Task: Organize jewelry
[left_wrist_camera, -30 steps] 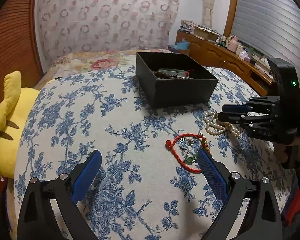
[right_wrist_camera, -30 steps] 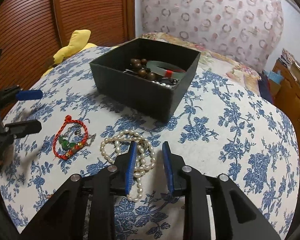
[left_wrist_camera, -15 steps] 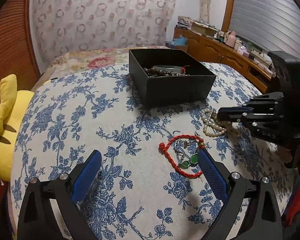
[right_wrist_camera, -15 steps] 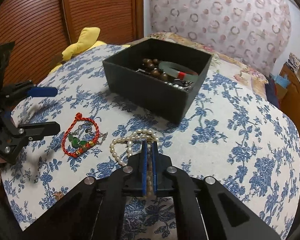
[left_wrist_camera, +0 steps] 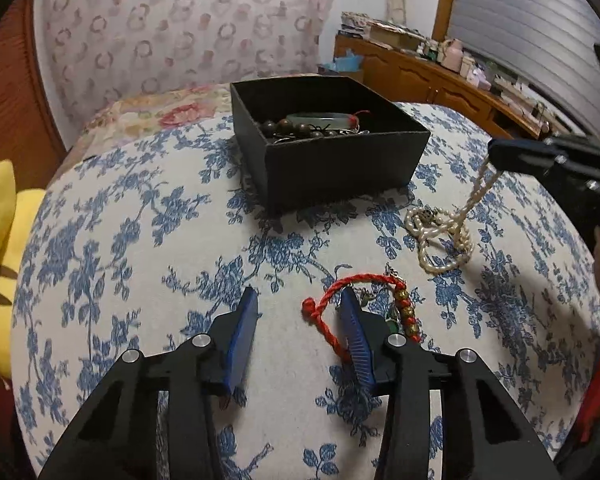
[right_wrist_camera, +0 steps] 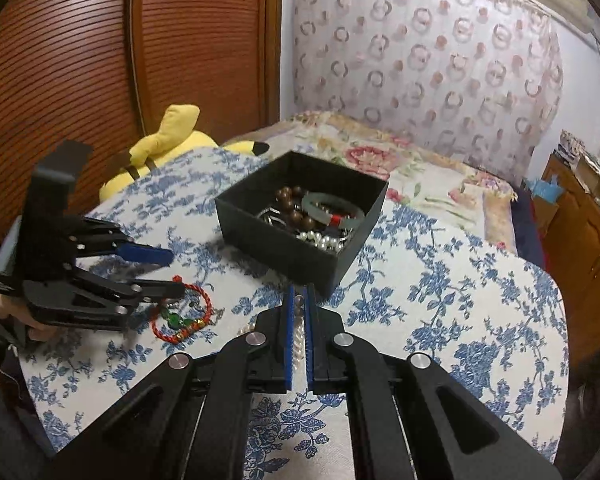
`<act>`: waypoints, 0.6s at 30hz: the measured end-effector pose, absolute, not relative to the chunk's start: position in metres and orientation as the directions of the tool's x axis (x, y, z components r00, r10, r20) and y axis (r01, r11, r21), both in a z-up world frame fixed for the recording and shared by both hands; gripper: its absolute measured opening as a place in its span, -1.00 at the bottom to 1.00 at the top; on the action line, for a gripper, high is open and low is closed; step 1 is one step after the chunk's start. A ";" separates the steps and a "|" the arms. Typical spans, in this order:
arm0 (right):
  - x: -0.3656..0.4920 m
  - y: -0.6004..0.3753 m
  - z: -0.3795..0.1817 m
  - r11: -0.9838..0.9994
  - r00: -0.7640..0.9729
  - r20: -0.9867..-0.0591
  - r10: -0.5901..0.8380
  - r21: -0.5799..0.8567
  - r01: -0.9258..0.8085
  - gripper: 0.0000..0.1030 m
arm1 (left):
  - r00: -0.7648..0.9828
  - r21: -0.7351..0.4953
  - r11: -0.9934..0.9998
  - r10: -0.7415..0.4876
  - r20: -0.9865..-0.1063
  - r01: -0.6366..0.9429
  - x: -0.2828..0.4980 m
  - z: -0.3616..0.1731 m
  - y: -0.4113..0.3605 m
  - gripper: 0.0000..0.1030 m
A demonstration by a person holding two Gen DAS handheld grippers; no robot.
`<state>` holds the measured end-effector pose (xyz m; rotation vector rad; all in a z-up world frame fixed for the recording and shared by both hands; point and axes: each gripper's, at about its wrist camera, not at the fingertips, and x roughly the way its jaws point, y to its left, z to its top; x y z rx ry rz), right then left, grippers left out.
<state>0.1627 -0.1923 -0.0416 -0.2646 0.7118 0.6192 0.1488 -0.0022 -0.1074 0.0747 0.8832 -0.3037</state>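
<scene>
Ahead of my left fingers [left_wrist_camera: 247,320] the flowered bed cover [left_wrist_camera: 132,240] lies bare out to the far left. The black box [left_wrist_camera: 340,160] blocks the far middle, its top open. The red cord bracelet [left_wrist_camera: 332,312] and the pearl necklace [left_wrist_camera: 440,236] crowd the near right, the pearl strand running taut up to my right fingers [left_wrist_camera: 512,156].

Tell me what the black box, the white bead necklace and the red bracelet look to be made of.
Black box: matte cardboard, judging by thin, flat, dull walls.
White bead necklace: pearls or imitation pearl, small rounded cream beads with a soft sheen; one strand is pinched in the right tongs.
Red bracelet: twisted cord, rope-like and matte, with gold and green beads.
</scene>
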 end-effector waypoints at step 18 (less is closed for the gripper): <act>0.141 -0.200 0.021 0.787 0.669 -0.562 0.486 -0.051 -0.614 -0.90 | 0.680 -0.078 0.950 -0.273 -0.681 0.303 0.136 -0.061 0.000 -0.90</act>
